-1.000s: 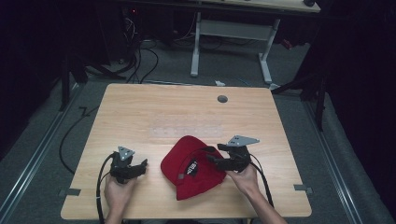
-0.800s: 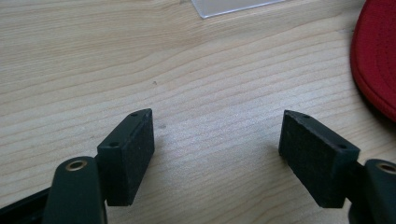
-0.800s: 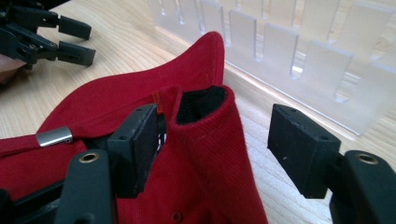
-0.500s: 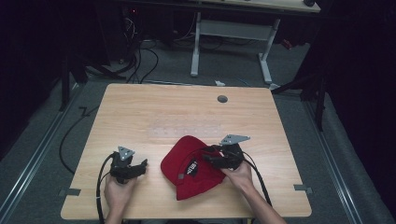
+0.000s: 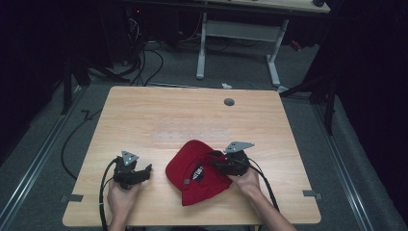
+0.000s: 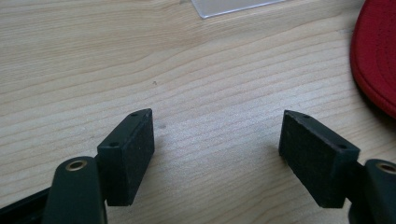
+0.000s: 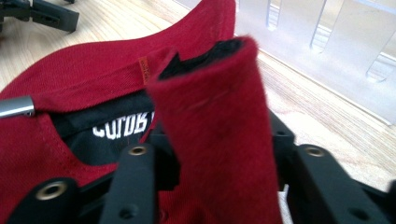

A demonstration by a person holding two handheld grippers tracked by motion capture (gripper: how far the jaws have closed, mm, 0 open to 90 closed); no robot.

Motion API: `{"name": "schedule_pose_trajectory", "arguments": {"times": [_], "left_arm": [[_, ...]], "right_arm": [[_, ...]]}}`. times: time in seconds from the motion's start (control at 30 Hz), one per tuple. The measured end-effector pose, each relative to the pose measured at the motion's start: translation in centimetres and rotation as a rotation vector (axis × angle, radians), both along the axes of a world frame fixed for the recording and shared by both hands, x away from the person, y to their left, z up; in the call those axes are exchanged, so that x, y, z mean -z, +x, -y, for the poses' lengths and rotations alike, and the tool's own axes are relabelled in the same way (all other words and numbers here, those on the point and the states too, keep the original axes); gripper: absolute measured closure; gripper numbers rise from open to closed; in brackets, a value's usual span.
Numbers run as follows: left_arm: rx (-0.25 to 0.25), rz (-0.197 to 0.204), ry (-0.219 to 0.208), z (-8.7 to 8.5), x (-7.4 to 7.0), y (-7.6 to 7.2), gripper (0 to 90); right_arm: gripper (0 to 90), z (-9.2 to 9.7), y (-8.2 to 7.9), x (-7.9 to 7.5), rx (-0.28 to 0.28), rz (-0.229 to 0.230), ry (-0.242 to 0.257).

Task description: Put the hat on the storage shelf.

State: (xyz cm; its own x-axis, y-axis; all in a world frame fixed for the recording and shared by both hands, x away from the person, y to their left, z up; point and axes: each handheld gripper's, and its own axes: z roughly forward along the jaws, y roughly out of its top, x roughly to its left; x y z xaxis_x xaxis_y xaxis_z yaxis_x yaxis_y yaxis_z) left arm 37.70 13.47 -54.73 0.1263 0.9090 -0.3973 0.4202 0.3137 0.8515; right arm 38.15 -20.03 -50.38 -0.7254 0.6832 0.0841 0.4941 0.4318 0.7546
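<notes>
One red cap (image 5: 197, 171) lies upside down at the lower middle of the high view, on the table (image 5: 159, 115). The right claw (image 5: 217, 166) has just been closing on the cap's strap (image 7: 219, 140), which stands up between its jaws in the right gripper view; the pads look to be squeezing the fabric. The left claw (image 5: 144, 171) rests spread and empty at the lower left, apart from the cap.

Trouble could start with that thin hold. The strap is soft and folded, so a quick lift may let it slide out. Since nothing weighs down the cap, a sideways pull would drag it across the table, possibly onto the clear sheet (image 7: 327, 51) in the upper right.
</notes>
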Motion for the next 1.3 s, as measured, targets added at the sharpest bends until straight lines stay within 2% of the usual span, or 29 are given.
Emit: {"name": "schedule_pose_trajectory", "arguments": {"times": [0.03,0.3,0.47,0.63,0.83,1.0,1.13,1.3], "left_arm": [[0.001,-0.001,-0.001,0.0,0.0,0.0,26.9],[0.001,0.001,0.002,0.0,0.0,0.0,26.8],[0.003,0.001,0.002,0.0,0.0,0.0,26.6],[0.008,0.001,0.003,0.1,0.0,0.0,26.7],[0.011,0.000,0.003,0.1,0.0,0.0,26.7],[0.020,0.000,0.003,0.1,0.0,-0.2,25.9],[0.024,-0.006,0.004,0.1,0.0,-0.3,21.3],[0.058,0.005,0.033,0.5,-0.1,-0.9,21.4]], "right_arm": [[65.7,0.2,-0.1,0.1,-0.006,0.005,0.001],[78.1,0.4,-0.7,0.1,-0.045,0.022,-0.016],[85.2,0.6,-1.0,-0.2,-0.064,0.019,-0.002],[86.2,0.8,-1.1,-0.4,-0.065,-0.002,0.017],[86.7,1.3,-1.5,-1.2,-0.066,-0.047,0.073],[86.9,1.7,-1.9,-1.8,-0.066,-0.061,0.096],[86.9,2.5,-2.4,-2.7,-0.054,-0.069,0.137],[86.9,3.7,-2.9,-3.8,-0.034,-0.073,0.170]]}}
